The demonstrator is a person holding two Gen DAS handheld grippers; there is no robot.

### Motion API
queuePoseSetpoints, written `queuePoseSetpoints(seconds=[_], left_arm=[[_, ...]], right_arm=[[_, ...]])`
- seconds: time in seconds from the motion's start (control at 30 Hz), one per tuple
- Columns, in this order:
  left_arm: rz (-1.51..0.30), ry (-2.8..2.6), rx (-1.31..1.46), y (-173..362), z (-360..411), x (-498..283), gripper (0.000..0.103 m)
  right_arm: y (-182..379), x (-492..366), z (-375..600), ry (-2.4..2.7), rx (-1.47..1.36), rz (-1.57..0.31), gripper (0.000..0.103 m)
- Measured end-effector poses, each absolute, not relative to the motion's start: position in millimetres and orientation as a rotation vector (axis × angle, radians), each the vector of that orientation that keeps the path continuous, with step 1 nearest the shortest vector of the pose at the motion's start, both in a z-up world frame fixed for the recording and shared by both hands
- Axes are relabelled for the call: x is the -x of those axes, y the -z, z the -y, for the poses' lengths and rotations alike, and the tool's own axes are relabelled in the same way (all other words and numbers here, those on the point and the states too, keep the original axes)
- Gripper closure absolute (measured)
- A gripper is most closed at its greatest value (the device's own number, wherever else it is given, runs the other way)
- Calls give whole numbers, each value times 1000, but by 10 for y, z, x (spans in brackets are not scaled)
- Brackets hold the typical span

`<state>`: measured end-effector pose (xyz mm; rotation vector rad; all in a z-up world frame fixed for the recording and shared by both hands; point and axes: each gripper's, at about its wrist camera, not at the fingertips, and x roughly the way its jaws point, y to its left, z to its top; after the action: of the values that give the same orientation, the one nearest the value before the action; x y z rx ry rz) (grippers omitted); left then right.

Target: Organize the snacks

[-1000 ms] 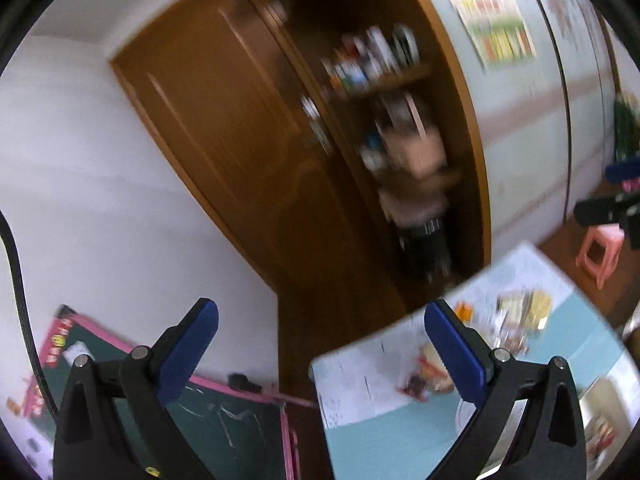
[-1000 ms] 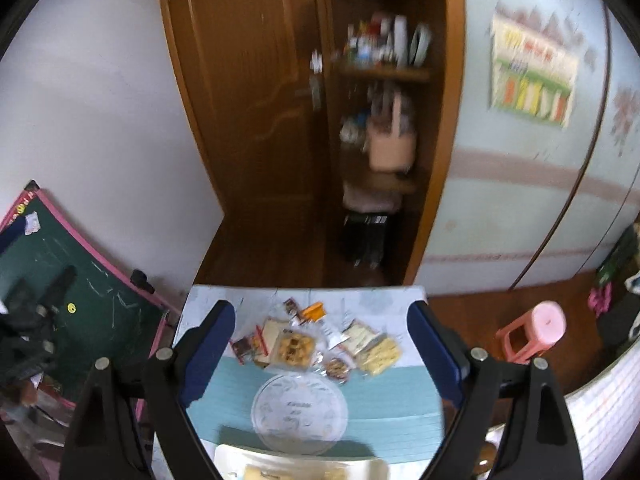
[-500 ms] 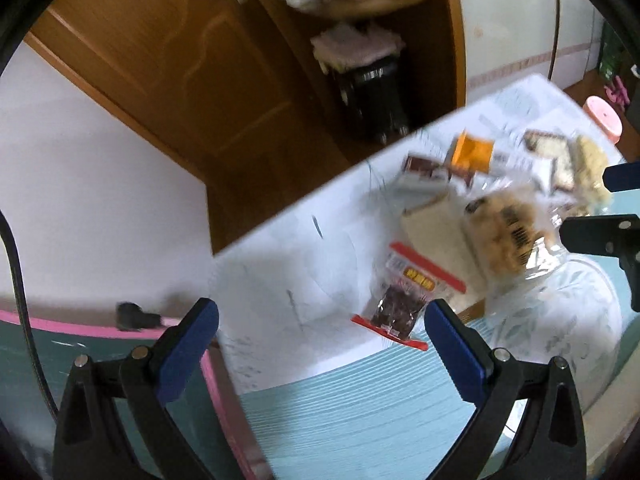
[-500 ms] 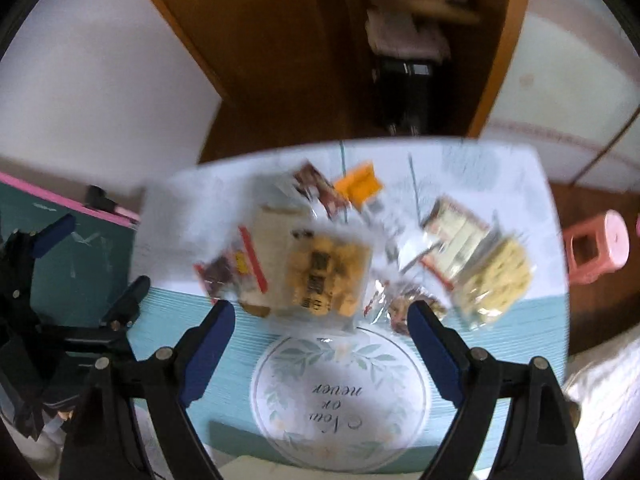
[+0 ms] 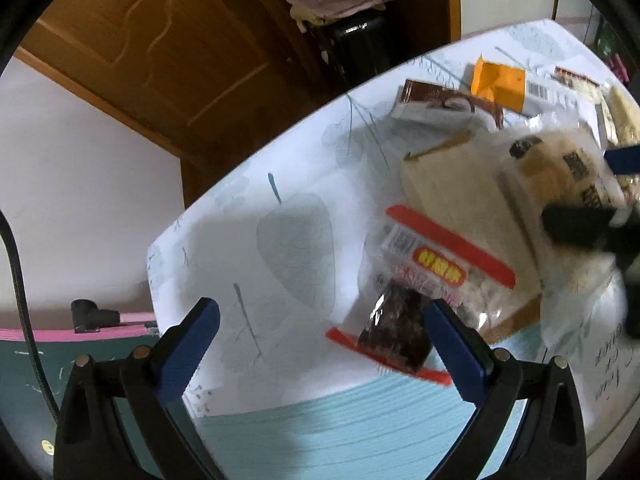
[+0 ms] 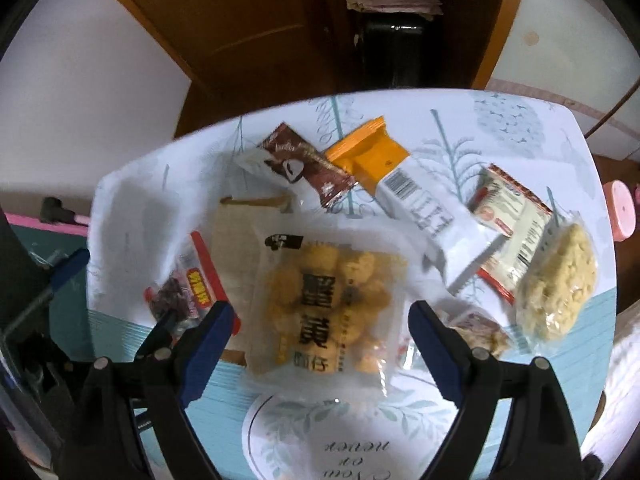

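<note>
Several snack packets lie on a white and teal table. A clear bag of yellow biscuits lies in the middle, between the fingers of my open right gripper, which hovers just above it. A red-striped bag of dark snacks lies at the left; my open, empty left gripper is low over the table with its right finger beside that bag. The bag also shows in the right wrist view. A brown packet, an orange and white packet and a yellow puffed bag lie behind.
A round plate with leaf print and writing sits at the near edge. A brown paper bag lies under the biscuits. A wooden cupboard stands behind the table, a green chalkboard at the left, a pink stool at the right.
Both grippers have tilted down from the room towards the table and come in close over the snacks. The right gripper now straddles the biscuit bag. Both stay open.
</note>
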<state>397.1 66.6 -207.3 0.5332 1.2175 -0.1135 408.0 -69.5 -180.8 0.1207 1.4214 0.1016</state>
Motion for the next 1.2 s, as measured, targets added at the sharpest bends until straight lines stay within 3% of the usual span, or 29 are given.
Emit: queuePoseSetpoints(seconds=[0.27, 0.37, 0.77, 0.87, 0.93, 1.0, 1.2], left_arm=[[-1244, 200, -464, 2084, -731, -3986, 1], [-1250, 240, -475, 2058, -728, -3959, 1], [-1322, 307, -566, 2274, -697, -3894, 2], [-1305, 315, -519, 2272, -700, -3909, 8], [-1316, 346, -448, 2250, -714, -3923, 23], [-1329, 401, -383, 2221, -715, -3909, 61], [-1295, 321, -423, 2169, -563, -3751, 65]], right_arm=[[2198, -4092, 608, -82, -113, -1503, 9], [2166, -4062, 608, -109, -99, -1486, 21], [2149, -3836, 823, -180, -100, -1506, 22], [2146, -3776, 847, -190, -93, -1511, 22], [2139, -3721, 858, -192, -90, -1511, 22], [2136, -3682, 889, -193, -93, -1510, 22], [2010, -3554, 996, -204, -99, -1487, 23]])
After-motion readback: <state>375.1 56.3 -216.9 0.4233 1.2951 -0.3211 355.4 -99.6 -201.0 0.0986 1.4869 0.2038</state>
